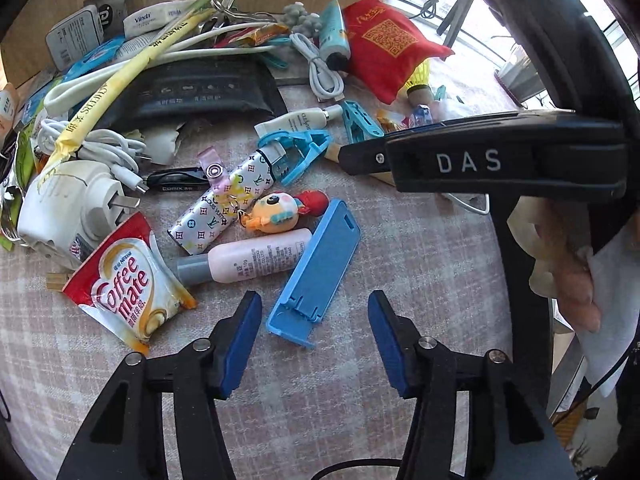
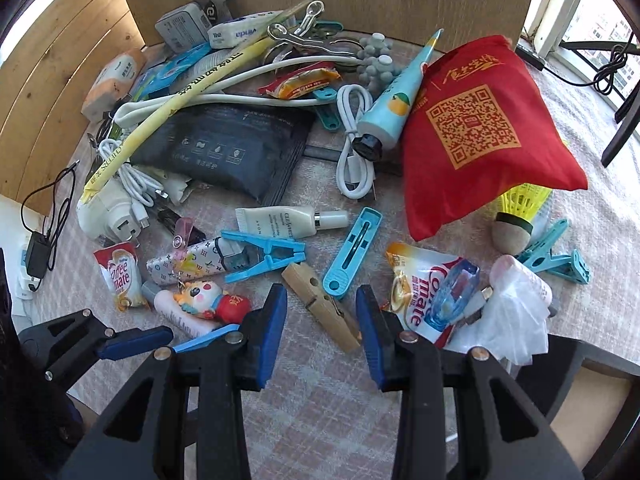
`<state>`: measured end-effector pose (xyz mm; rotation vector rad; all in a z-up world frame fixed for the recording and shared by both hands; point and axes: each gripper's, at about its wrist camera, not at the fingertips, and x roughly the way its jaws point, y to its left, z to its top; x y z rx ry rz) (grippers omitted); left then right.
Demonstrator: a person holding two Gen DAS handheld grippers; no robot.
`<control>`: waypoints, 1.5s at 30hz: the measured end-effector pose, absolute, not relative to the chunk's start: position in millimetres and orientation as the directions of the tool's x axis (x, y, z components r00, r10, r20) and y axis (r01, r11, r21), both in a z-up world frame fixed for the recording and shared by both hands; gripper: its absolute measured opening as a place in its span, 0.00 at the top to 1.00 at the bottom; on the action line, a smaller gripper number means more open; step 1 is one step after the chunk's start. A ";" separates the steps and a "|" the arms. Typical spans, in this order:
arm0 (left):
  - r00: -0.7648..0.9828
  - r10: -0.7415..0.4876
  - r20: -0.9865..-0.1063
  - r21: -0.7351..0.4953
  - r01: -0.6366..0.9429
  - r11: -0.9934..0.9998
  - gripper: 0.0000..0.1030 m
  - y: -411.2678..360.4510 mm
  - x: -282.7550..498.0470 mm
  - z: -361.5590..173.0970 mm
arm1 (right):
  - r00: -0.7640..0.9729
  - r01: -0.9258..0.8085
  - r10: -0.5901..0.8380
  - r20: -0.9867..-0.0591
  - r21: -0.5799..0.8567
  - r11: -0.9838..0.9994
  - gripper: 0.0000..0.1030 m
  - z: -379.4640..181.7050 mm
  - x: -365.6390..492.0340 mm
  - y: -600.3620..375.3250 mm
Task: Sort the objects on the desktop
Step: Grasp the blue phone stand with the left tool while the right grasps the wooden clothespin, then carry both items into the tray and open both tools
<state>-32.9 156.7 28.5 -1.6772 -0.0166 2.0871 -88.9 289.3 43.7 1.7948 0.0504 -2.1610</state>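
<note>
Here my left gripper [image 1: 314, 334] hung with jaws wide, empty, near the blue stand [image 1: 316, 270]; my right gripper [image 2: 321, 330] stood open around the wooden peg [image 2: 320, 306].

The tablecloth [image 2: 320, 392] was pale pink and grey plaid. A red pouch [image 2: 480, 136] bore an orange QR code and script. The Coffee-mate sachet [image 1: 128, 280] was red, white and gold. A white case [image 1: 218, 204] carried a multicoloured monogram print. The phone stand [image 1: 316, 268] was blue, the clothespins [image 2: 264, 254] light blue, one peg [image 2: 324, 306] bare wood. The wipes pack [image 2: 232, 148] was dark navy, the shuttlecock [image 2: 524, 200] yellow. Both grippers' pads [image 2: 272, 336] were blue on black.
</note>
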 end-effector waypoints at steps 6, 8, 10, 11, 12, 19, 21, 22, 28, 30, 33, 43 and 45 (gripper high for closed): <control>-0.140 0.382 -0.914 -0.320 -0.334 -0.887 0.69 159.3 -30.9 24.6 | -0.115 0.252 -0.258 -0.959 0.223 -0.942 0.66 37.2 -87.0 294.1; -0.135 0.394 -0.909 -0.334 -0.326 -0.884 0.72 158.5 -31.1 23.5 | -0.113 0.262 -0.255 -0.960 0.219 -0.940 0.71 37.5 -83.2 295.0; -0.137 0.398 -0.907 -0.339 -0.323 -0.884 0.72 158.8 -31.2 23.7 | -0.117 0.264 -0.243 -0.963 0.205 -0.942 0.77 37.5 -81.9 294.7; -0.138 0.399 -0.907 -0.340 -0.324 -0.883 0.72 159.4 -30.9 23.8 | -0.123 0.261 -0.234 -0.964 0.196 -0.945 0.79 37.7 -81.5 295.0; -0.139 0.398 -0.907 -0.338 -0.326 -0.883 0.72 160.4 -30.4 23.6 | -0.129 0.257 -0.224 -0.966 0.185 -0.948 0.80 37.8 -81.0 295.2; -0.138 0.414 -0.900 -0.350 -0.337 -0.874 0.94 163.1 -19.6 22.0 | -0.140 0.244 -0.228 -0.964 0.189 -0.951 0.86 39.2 -67.5 303.4; -0.141 0.419 -0.897 -0.354 -0.337 -0.872 0.94 162.7 -17.2 21.9 | -0.141 0.222 -0.247 -0.959 0.213 -0.951 0.87 40.1 -60.3 311.8; -0.142 0.422 -0.896 -0.357 -0.335 -0.872 0.94 162.4 -16.1 22.2 | -0.142 0.211 -0.249 -0.958 0.216 -0.953 0.87 40.2 -57.5 315.0; -0.164 0.430 -0.888 -0.353 -0.358 -0.865 0.96 165.6 -8.6 30.7 | -0.159 0.171 -0.266 -0.951 0.239 -0.956 0.87 45.3 -38.7 332.5; -0.170 0.431 -0.886 -0.353 -0.357 -0.865 0.96 166.1 -7.1 32.8 | -0.170 0.156 -0.278 -0.945 0.253 -0.955 0.87 50.3 -32.8 339.7; -0.161 0.446 -0.880 -0.368 -0.363 -0.856 0.96 168.1 -5.6 35.4 | -0.201 0.145 -0.288 -0.936 0.262 -0.954 0.87 63.3 -21.3 351.1; -0.153 0.479 -0.865 -0.370 -0.451 -0.812 0.96 219.6 -19.3 61.0 | -0.329 0.018 -0.228 -0.916 0.236 -0.972 0.87 97.9 1.3 398.3; -0.143 0.490 -0.860 -0.374 -0.477 -0.795 0.96 237.0 -15.2 71.3 | -0.350 -0.027 -0.209 -0.913 0.232 -0.972 0.87 102.7 8.7 415.0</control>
